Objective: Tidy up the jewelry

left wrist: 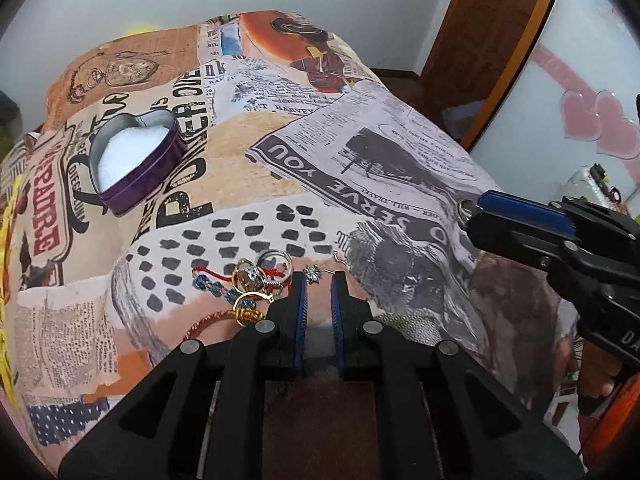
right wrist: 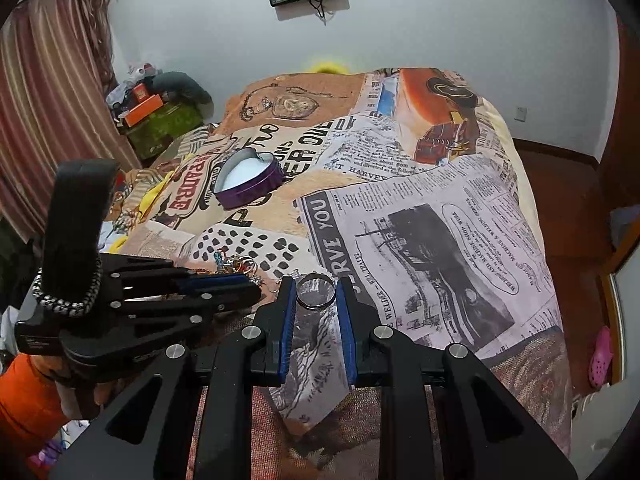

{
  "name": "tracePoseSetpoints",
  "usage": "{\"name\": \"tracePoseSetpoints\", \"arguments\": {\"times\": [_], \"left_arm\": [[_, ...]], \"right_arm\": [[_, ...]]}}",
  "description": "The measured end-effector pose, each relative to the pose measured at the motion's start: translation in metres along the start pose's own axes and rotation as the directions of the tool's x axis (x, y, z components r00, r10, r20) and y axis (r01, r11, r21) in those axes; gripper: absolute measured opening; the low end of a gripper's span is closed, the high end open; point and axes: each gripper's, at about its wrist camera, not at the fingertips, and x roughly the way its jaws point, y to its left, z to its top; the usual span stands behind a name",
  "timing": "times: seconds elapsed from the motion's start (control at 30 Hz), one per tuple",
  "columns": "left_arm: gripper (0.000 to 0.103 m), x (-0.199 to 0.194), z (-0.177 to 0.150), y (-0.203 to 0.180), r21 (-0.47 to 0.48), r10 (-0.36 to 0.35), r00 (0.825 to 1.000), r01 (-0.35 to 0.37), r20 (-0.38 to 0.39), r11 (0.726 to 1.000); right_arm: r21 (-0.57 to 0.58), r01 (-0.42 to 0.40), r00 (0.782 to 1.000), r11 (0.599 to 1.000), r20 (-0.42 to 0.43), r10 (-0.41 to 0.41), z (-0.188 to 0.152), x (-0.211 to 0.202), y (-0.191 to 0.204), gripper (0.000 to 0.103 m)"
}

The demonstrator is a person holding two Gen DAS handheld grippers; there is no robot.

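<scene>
A pile of jewelry [left wrist: 252, 280], with rings, beaded bracelets and a red cord, lies on the printed bedspread [left wrist: 360, 152]. A small star earring [left wrist: 312, 274] lies at the tips of my left gripper [left wrist: 319, 280], whose jaws stand slightly apart and hold nothing. My right gripper [right wrist: 316, 290] is shut on a silver ring [right wrist: 316, 291], held above the bed; it also shows in the left wrist view [left wrist: 466, 210]. A purple heart-shaped tin [left wrist: 136, 164], open with white padding, sits further back left [right wrist: 250, 184].
The bed fills both views. A wooden door frame [left wrist: 472, 52] and a glass panel with pink hearts [left wrist: 592, 120] stand to the right. Curtains [right wrist: 52, 112] and cluttered boxes [right wrist: 152, 112] are at the left wall.
</scene>
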Motion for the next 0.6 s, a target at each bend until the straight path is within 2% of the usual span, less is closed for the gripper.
{"name": "tracePoseSetpoints", "arguments": {"times": [0.07,0.13,0.33,0.43,0.6], "left_arm": [[0.022,0.0019,0.0014,-0.0011,0.005,0.022,1.000,-0.022,0.001,1.000],[0.026,0.0041,0.0032,-0.0012,0.009,0.031,1.000,-0.031,0.001,0.999],[0.026,0.0091,0.0065,-0.0005,0.014,0.039,0.999,-0.039,0.008,0.999],[0.008,0.0097,0.0063,-0.0027,0.028,0.040,0.999,-0.041,0.016,0.999],[0.008,0.0028,0.0042,-0.0065,0.041,0.047,0.998,-0.049,0.047,0.998]], "right_arm": [[0.004,-0.011,1.000,1.000,0.001,0.011,-0.0008,0.0012,-0.0014,0.019],[0.009,-0.022,1.000,1.000,0.002,0.022,-0.0017,0.0026,-0.0022,0.019],[0.019,-0.038,0.999,0.999,0.001,0.038,-0.0045,0.0035,-0.0043,0.019],[0.026,-0.039,0.999,0.999,0.003,0.039,-0.0048,0.0028,-0.0061,0.019],[0.026,-0.033,0.999,0.999,0.007,0.033,-0.0024,0.0010,-0.0050,0.019]]}}
